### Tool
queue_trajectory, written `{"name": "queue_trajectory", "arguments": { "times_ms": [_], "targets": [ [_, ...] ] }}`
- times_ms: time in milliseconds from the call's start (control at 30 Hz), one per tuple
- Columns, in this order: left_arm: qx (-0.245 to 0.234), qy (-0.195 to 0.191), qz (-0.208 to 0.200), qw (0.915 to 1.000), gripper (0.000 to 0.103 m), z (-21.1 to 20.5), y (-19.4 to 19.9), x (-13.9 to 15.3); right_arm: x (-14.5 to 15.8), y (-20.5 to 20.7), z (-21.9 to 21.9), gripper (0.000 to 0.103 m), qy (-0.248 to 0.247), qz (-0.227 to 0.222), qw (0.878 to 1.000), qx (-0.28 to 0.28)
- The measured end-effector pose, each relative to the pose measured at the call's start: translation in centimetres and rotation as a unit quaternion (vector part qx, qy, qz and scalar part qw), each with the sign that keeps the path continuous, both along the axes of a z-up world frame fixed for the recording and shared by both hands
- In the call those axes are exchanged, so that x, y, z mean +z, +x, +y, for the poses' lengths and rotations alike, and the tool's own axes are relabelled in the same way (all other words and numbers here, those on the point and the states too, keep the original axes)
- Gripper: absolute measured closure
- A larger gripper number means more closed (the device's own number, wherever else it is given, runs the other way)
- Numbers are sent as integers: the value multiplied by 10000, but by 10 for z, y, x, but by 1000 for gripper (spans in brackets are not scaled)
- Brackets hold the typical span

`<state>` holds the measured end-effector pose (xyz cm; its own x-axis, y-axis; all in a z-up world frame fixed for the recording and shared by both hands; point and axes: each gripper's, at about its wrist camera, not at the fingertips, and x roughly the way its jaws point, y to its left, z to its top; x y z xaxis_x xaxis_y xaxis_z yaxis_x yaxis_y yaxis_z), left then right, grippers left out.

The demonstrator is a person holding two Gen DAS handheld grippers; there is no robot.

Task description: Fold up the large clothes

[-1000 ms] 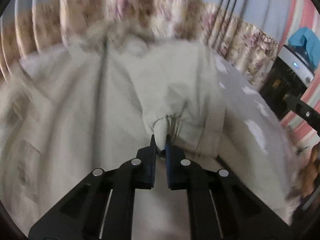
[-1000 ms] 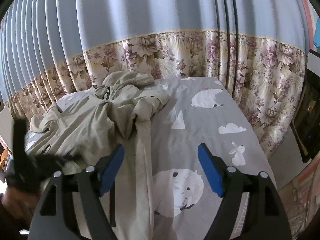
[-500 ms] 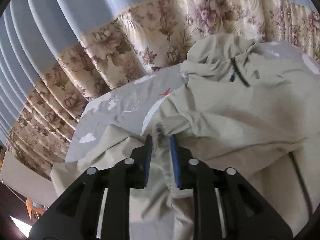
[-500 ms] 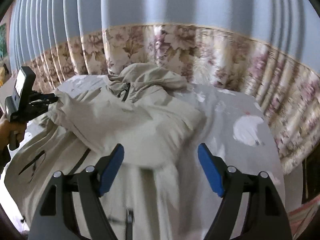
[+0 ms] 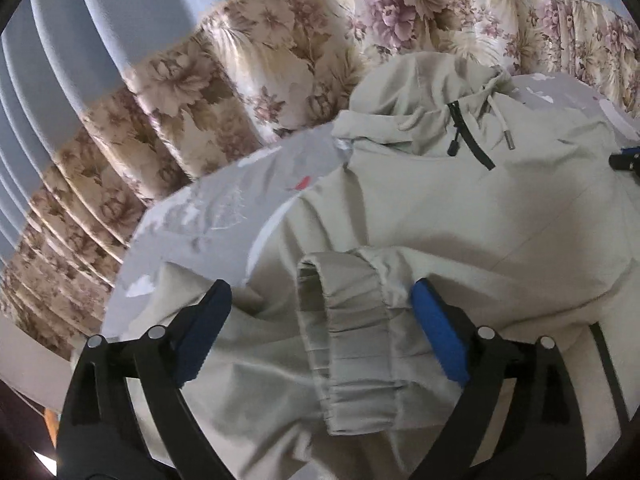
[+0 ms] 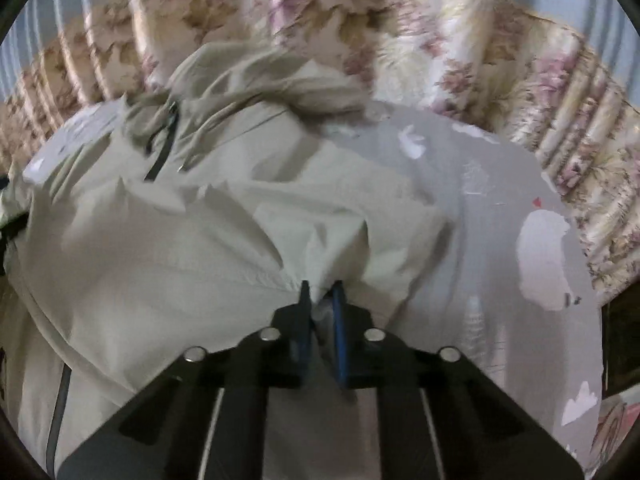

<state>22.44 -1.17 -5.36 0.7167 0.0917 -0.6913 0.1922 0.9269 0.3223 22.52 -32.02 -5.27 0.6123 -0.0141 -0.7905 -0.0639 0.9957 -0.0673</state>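
Observation:
A beige hooded jacket [image 5: 480, 208] lies spread on the bed, its hood [image 5: 420, 80] and black zipper [image 5: 468, 136] towards the curtain. My left gripper [image 5: 320, 292] has its jaws opening wide. The elastic sleeve cuff [image 5: 348, 320] rests loose between the blue pads [image 5: 436, 336], which do not press on it. In the right wrist view my right gripper [image 6: 321, 286] is shut on a fold of the jacket [image 6: 180, 248] at its right edge. A bit of the right gripper [image 5: 626, 160] also shows at the far right of the left wrist view.
The grey bed sheet [image 6: 500, 200] with white animal prints lies bare to the right of the jacket and beyond its left shoulder [image 5: 224, 208]. A floral curtain [image 5: 280, 40] hangs close behind the bed. Dark furniture [image 6: 620, 340] stands past the bed's right edge.
The left gripper carried the cuff leftwards across the jacket, then let it go and spread wide. The right gripper came down from open above the bed and shut on the jacket's fold.

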Motion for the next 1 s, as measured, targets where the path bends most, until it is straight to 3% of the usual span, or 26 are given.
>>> {"name": "queue_trajectory", "arguments": {
  "times_ms": [100,167,200,267,367,433,667,800,1000],
  "targets": [
    [-43,206,-3,9998,12,-13,7,-5,14,-3,-25,96,-228,-321,9981,-483],
    [-37,306,67,9995,12,-18,12,-11,8,1,-37,95,-152,-140,9988,-448],
    [36,380,162,9991,12,-20,17,-17,4,3,-39,87,-199,-73,9987,-459],
    [121,348,193,9991,12,-18,20,-22,-6,2,-36,83,-370,47,9986,-376],
    [230,125,22,9997,14,-7,12,-11,1,-6,-38,44,-369,-107,9981,-474],
    [306,-55,-146,9994,13,3,2,2,15,-17,-43,33,-84,-320,9981,-519],
    [975,-518,-895,9899,3,87,-42,48,52,-50,-32,24,118,-792,9964,-262],
    [1628,-431,-956,9811,3,159,-53,44,60,-73,-27,22,187,-911,9955,-153],
    [2778,-418,-816,9563,4,280,-57,24,61,-100,-22,21,178,-941,9953,-117]
  ]
}}
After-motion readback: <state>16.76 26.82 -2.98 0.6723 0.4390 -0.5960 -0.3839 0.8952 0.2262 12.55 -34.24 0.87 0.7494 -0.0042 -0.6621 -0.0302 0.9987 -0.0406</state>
